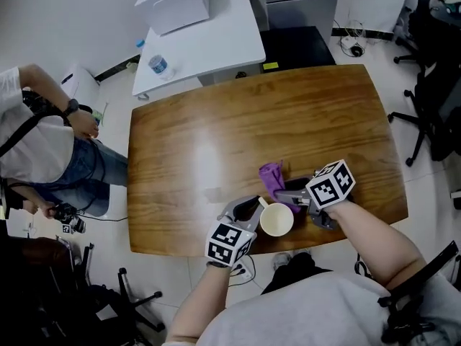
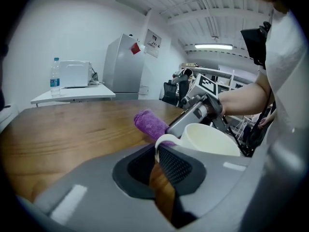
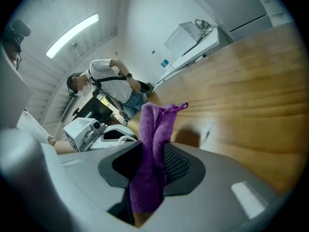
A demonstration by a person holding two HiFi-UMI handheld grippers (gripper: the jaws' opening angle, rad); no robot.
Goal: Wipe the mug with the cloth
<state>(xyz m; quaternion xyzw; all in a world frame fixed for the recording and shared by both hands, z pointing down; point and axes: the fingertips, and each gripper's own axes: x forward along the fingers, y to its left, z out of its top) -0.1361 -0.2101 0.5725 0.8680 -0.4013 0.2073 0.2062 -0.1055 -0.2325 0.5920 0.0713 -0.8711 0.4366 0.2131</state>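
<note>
Near the front edge of the wooden table (image 1: 216, 135), a cream mug (image 1: 276, 220) stands upright. My left gripper (image 1: 253, 206) is at its left side, shut on the mug's white handle (image 2: 161, 141), which sits between the mesh pads. The mug's open mouth (image 2: 212, 139) shows just beyond the jaws. My right gripper (image 1: 282, 194) is just behind the mug, shut on a purple cloth (image 1: 271, 176). The cloth (image 3: 152, 153) runs up between the pads, and its free end sticks out ahead of them. From the left gripper view, the cloth (image 2: 149, 122) rests on the table beside the mug.
A white table (image 1: 216, 45) behind carries a water bottle (image 1: 158, 65) and a white box (image 1: 173, 2). A person (image 1: 43, 143) stands off the table's left end. Office chairs (image 1: 432, 99) stand to the right. Most of the wooden top is bare.
</note>
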